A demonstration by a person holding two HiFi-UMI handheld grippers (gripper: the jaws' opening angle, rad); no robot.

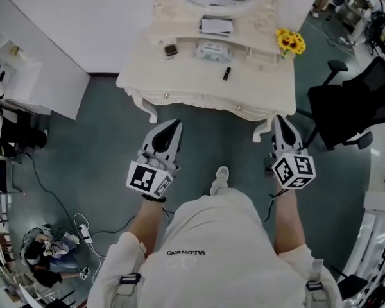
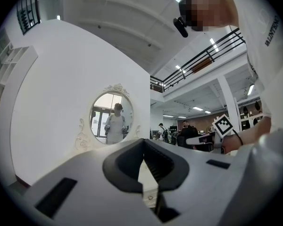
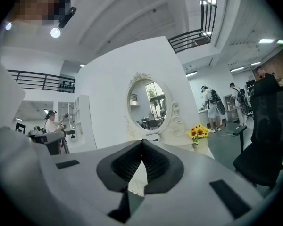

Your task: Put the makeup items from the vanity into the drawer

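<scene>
Ahead of both pairs of jaws in the head view stands the white vanity (image 1: 179, 82), and neither tip appears to touch it. Its worktop carries the makeup items: a small dark tube (image 1: 226, 73) beyond and between the two grippers, a little square case (image 1: 170, 50) farther off past the left gripper (image 1: 174, 127), and a flat pack (image 1: 213, 51) against the back ledge. The right gripper (image 1: 279, 120) points toward the vanity's right front corner, with the sunflowers (image 1: 290, 42) beyond its tip. The drawer (image 1: 202, 99) under the worktop's edge looks closed, so nothing has gone in yet. In the left gripper view, the jaws meet at their tips with nothing between them and aim level at the oval mirror (image 2: 111, 118); a strip of the vanity front shows through the gap under the pads. In the right gripper view, the jaws are likewise closed and empty, with the mirror straight ahead and the sunflowers off to the right. Both tools are probably held level and closed because the person is only walking up. The drawer likely comes first, and its knob (image 1: 239, 107) would call for parted jaws.
</scene>
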